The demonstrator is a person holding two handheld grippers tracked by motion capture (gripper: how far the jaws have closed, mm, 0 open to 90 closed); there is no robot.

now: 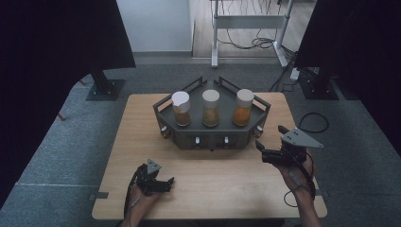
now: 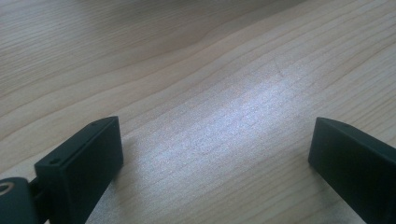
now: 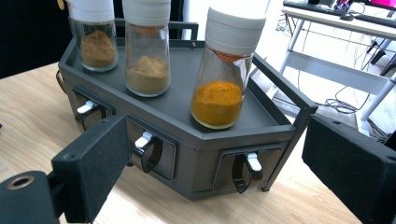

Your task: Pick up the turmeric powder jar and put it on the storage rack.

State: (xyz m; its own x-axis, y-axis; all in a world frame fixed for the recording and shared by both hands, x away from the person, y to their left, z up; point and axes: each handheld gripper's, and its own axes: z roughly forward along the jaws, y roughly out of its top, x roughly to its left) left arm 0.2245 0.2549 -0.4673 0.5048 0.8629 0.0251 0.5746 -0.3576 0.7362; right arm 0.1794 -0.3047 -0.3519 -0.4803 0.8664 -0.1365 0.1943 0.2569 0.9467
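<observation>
Right claw [image 3: 212, 163] open – orange-powder jar [image 3: 224, 74] ahead

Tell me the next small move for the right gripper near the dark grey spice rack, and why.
Probably ease the right gripper forward and up toward the white-capped glass jar of orange powder. Its jaws stand open with nothing between them, short of the dark grey spice rack, and that jar stands nearest, upright at the rack's end. The left gripper rests open on the wooden table.

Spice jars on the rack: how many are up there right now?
3. Left spice jar, brownish fill; middle spice jar, tan fill; right spice jar, orange fill, all upright in a row on the dark rack. None looks hidden.
</observation>
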